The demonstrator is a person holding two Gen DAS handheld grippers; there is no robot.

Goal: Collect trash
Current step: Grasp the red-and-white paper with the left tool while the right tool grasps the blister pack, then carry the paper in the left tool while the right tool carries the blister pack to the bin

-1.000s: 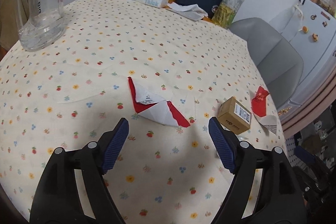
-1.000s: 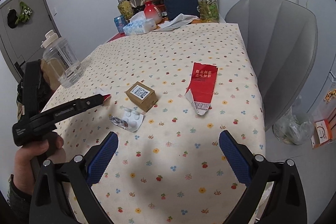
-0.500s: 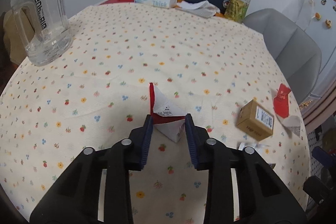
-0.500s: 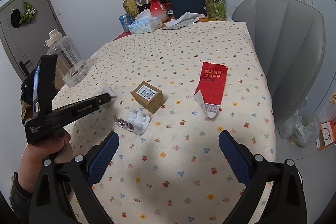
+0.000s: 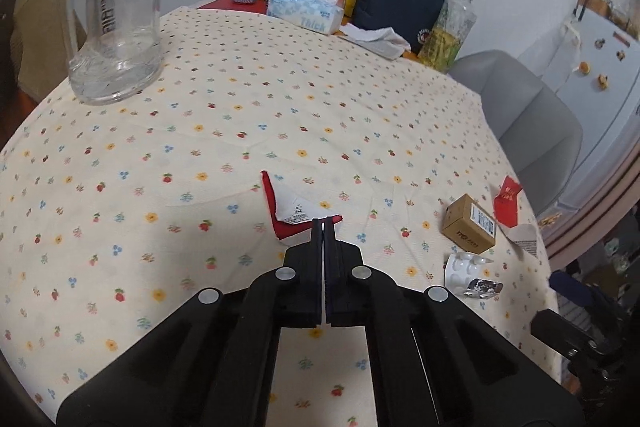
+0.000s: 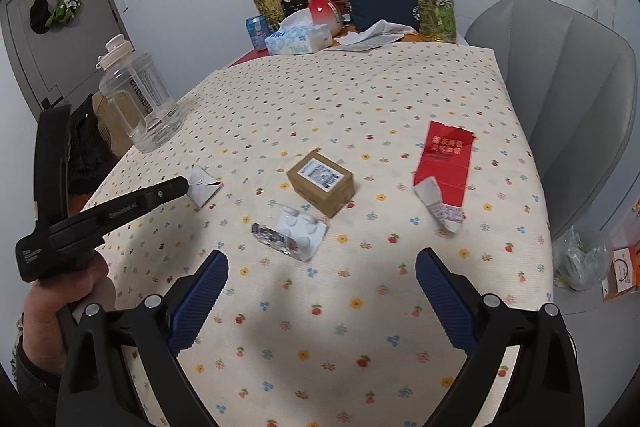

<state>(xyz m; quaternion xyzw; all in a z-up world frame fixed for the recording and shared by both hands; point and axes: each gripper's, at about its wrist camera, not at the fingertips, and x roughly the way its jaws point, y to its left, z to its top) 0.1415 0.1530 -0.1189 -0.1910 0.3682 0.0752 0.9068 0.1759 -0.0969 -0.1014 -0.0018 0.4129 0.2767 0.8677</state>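
Left gripper (image 5: 323,223) clamps the red-and-white wrapper (image 5: 294,213) mid-table (image 5: 240,115). Right gripper (image 6: 322,291) hangs wide apart; only its view shows the whole red packet (image 6: 444,157) and blister pack (image 6: 298,233). Tissue box (image 5: 306,11) reads "Thick".

I get soft, even indoor light; both claws throw blurry shadows on the bench (image 6: 400,99). Fisheye bends the bench edges, corners go black, and far clutter is slightly soft.

Black tool (image 6: 320,301) w/ blue pads (image 6: 198,301)
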